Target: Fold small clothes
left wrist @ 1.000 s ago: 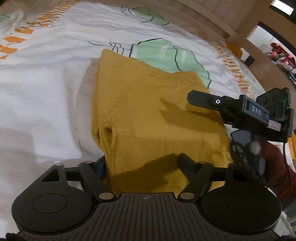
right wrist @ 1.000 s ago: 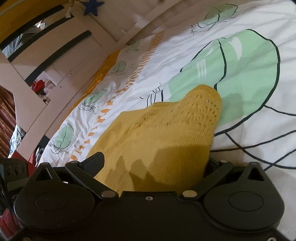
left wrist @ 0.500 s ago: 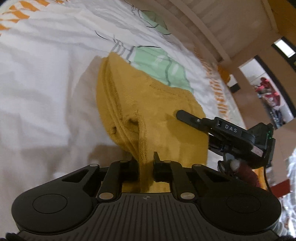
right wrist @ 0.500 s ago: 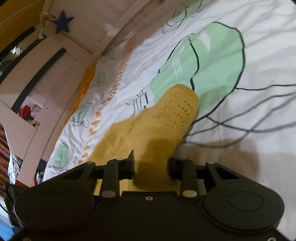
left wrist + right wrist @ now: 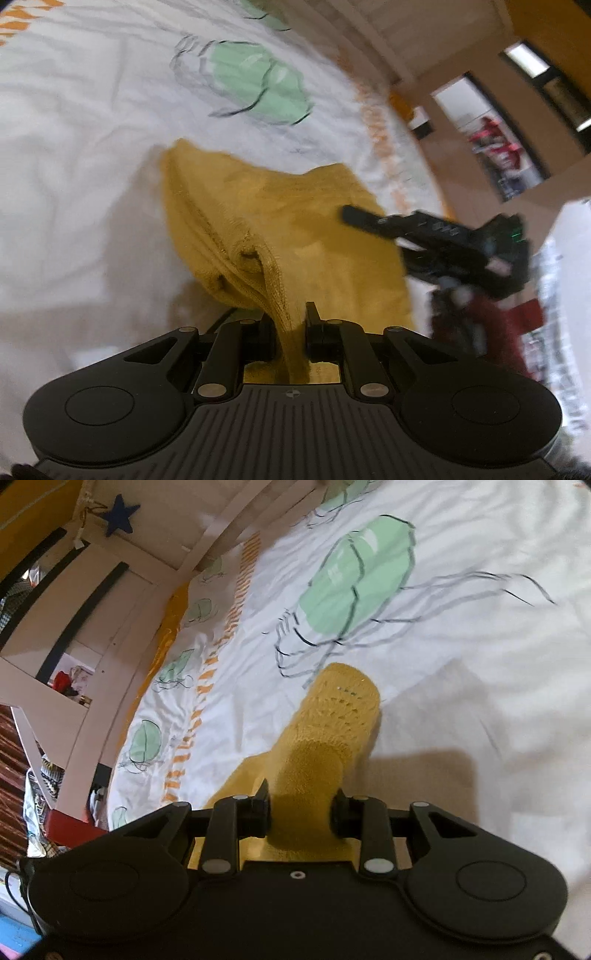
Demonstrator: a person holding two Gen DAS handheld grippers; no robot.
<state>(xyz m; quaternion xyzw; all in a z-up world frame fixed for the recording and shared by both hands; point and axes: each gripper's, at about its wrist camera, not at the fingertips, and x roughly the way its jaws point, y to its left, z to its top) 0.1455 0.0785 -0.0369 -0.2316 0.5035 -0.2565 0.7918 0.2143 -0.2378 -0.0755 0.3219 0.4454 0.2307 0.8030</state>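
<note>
On the patterned bedsheet (image 5: 74,155), each gripper (image 5: 290,328) (image 5: 301,806) pinching the mustard knit (image 5: 314,229).

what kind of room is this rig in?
Likely a child's bedroom. The yellow knit garment lies on a bed with a white cover printed with green shapes, beside a pale wooden bed frame where a blue star hangs.

The left wrist picture is blurred all over. The yellow sweater (image 5: 295,229) is partly hidden behind the black gripper body in both pictures. The things in the far room (image 5: 495,144) are too smeared to be told.
</note>
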